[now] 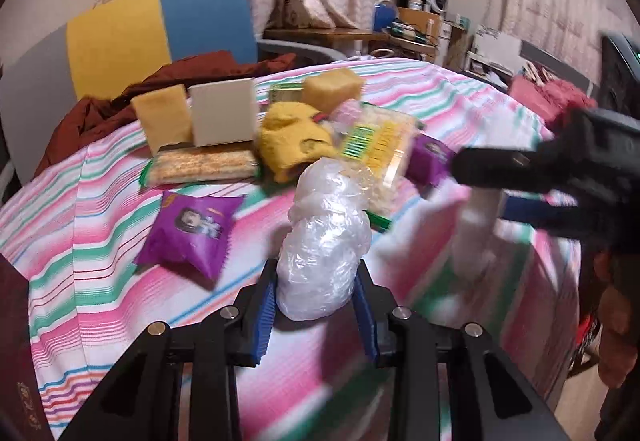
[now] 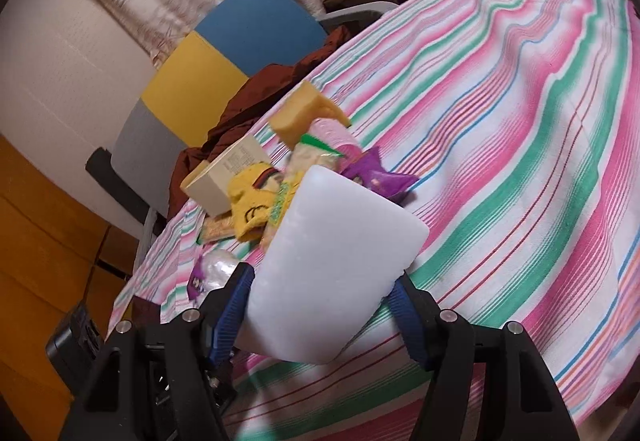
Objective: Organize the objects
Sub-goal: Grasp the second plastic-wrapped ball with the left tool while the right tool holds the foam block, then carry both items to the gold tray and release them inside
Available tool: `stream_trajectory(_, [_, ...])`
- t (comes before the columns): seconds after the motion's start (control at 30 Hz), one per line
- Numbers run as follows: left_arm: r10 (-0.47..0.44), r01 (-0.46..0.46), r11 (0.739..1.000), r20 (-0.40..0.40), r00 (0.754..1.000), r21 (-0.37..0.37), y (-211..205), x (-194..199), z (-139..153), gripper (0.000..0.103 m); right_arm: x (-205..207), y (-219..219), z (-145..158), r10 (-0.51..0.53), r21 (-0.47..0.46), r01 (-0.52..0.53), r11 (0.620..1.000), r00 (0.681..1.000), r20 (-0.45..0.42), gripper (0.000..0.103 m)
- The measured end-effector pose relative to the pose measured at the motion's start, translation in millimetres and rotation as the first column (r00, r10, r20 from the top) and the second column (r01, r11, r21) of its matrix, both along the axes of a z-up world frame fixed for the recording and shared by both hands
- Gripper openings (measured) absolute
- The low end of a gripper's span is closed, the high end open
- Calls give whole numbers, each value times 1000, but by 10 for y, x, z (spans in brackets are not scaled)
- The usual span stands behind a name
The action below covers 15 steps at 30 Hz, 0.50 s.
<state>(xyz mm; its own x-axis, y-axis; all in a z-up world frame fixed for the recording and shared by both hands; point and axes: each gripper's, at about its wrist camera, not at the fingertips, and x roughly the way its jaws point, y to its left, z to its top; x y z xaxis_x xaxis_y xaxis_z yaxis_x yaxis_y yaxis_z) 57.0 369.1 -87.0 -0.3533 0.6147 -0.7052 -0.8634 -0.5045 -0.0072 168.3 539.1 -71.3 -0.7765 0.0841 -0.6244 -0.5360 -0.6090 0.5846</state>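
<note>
My left gripper (image 1: 318, 305) is shut on a crumpled clear plastic bag (image 1: 324, 241) and holds it over the striped bedspread (image 1: 100, 281). My right gripper (image 2: 320, 301) is shut on a white foam block (image 2: 336, 273), tilted above the bedspread (image 2: 520, 161). In the left wrist view the right gripper (image 1: 480, 197) comes in blurred from the right with the white block (image 1: 480, 233). A pile lies behind: a purple snack pack (image 1: 192, 233), a cracker pack (image 1: 204, 165), a yellow knit item (image 1: 292, 141), a noodle pack (image 1: 380, 145), sponges (image 1: 162, 117) and a white box (image 1: 224, 113).
A chair with yellow and blue panels (image 1: 160, 33) stands behind the bed with a dark red cloth (image 1: 120, 101) on it. A dark book (image 1: 16, 361) lies at the left edge. A cluttered desk (image 1: 412, 25) and curtains stand at the back.
</note>
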Motion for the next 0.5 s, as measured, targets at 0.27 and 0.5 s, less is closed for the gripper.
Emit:
stream_trajectory(0.27, [36,-39,997,60,998,60,-355,151,-26,35,5,-146,120,19,63,-21,998,999,39,68])
stream_trajectory(0.5, [52,-61,990,74,996,128,-910,472,52,35,-76,-438,128,98,94,-105,990,992,76,68])
